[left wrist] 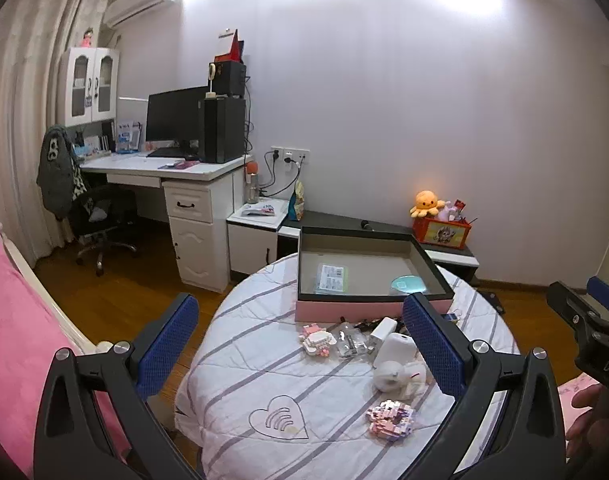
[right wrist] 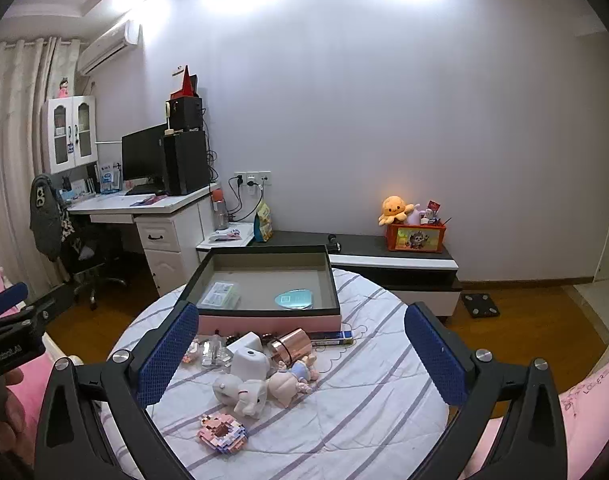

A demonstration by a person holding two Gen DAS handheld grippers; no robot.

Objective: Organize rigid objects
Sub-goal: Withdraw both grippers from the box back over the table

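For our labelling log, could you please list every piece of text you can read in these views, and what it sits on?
"DA5", cut off by the frame edge: black body of the right tongs.
"LOVERS": pink fabric.
Print on the left tongs body, the clear packet and the orange storage box: too blurred.

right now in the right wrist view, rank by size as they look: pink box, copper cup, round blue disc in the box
1. pink box
2. and 3. copper cup and blue disc look alike; the cup is nearer, so unsure.

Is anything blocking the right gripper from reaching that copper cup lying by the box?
Partly. The white cube and the toy figures lie nearer the right gripper than the copper cup; from above, nothing covers it.
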